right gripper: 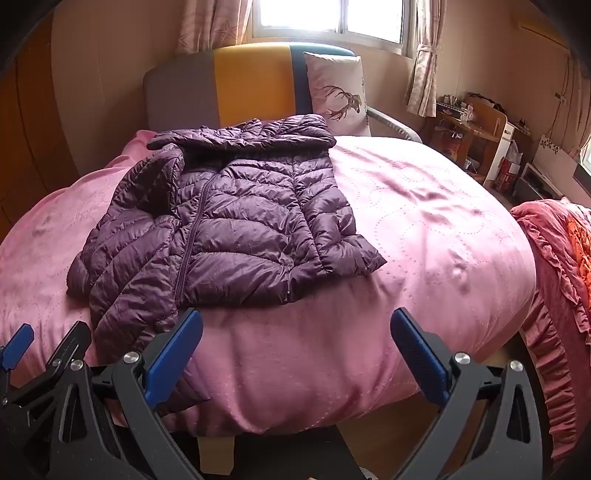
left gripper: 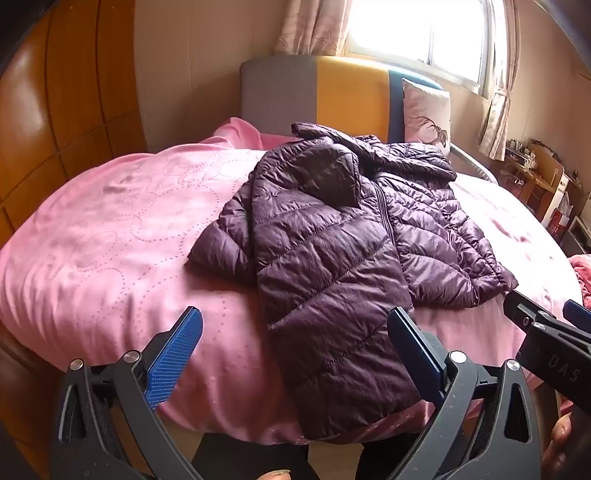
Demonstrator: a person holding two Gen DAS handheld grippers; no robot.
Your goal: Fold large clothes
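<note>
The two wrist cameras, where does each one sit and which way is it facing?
Left wrist: on the left gripper, tilted down over the bed's near edge toward the purple jacket and headboard; its own open jaws show, plus the right gripper at right.
Right wrist: on the right gripper, same heading, further right; open jaws show, left gripper at lower left.
Shared: jacket, pink bedspread, headboard, deer pillow, window.
</note>
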